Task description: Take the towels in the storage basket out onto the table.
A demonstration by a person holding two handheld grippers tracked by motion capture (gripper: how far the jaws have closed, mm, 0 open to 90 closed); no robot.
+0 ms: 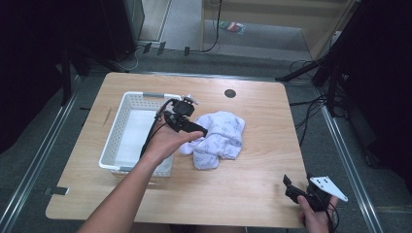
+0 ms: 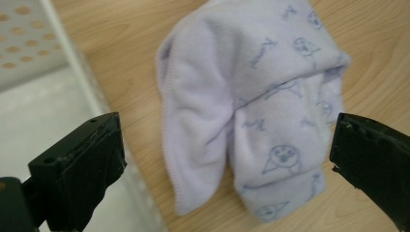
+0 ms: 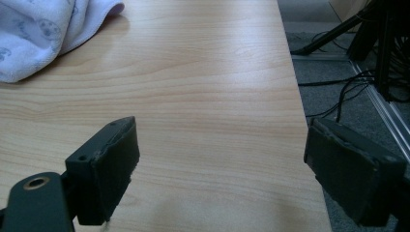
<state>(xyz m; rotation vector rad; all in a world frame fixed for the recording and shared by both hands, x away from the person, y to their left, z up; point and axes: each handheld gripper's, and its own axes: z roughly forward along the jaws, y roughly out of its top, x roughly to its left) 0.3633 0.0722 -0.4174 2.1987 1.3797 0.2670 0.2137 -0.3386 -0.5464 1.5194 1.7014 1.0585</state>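
A crumpled pale lilac cloth (image 1: 219,138) printed with small blue figures lies in the middle of the wooden table (image 1: 257,174). My left gripper (image 1: 195,127), held in a hand, hangs over the cloth's left edge beside the basket. In the left gripper view its jaws stand wide open (image 2: 225,128) on either side of the cloth (image 2: 251,96), with nothing pinched. My right gripper (image 1: 297,182) rests low at the table's near right corner. It is open (image 3: 222,133) over bare wood, and the cloth (image 3: 43,34) shows far off at the upper left.
A white perforated plastic basket (image 1: 112,141) stands on the left of the table, its wall (image 2: 29,43) close to my left jaw. A black round grommet (image 1: 230,93) sits near the far edge. Cables and stand legs (image 3: 348,38) lie on the floor past the right edge.
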